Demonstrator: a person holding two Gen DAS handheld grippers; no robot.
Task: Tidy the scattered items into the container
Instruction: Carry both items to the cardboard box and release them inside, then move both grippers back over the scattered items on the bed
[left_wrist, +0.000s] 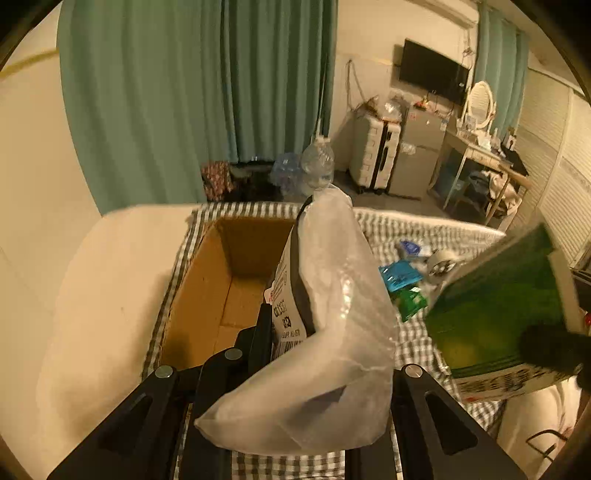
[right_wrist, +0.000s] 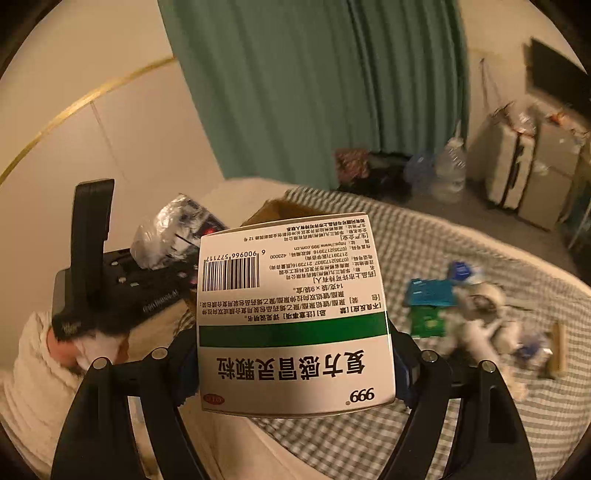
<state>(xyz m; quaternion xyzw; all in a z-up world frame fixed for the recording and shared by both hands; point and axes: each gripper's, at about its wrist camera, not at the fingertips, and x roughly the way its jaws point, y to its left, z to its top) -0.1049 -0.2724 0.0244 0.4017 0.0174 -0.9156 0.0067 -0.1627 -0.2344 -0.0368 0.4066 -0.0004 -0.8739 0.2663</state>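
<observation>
Translucent plastic pouch (left_wrist: 325, 332) with a printed label, pinched in the left gripper (left_wrist: 295, 369), raised above an open cardboard box (left_wrist: 225, 280) on the bed (left_wrist: 417, 343). Green-and-white medicine carton (right_wrist: 295, 317), clamped across its width by the right gripper (right_wrist: 295, 373), jaws wide. Beyond on the checked cover: blue packet (right_wrist: 430, 291), green packet (right_wrist: 428, 321), tape roll (right_wrist: 484, 299), scattered close together. Teal curtain (left_wrist: 184, 96) behind.

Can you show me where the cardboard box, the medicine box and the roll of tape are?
cardboard box (left_wrist: 207, 280): left wrist view, on its inner left wall.
medicine box (right_wrist: 295, 332): right wrist view, on the green stripe.
roll of tape (left_wrist: 443, 266): left wrist view, on its side face.
</observation>
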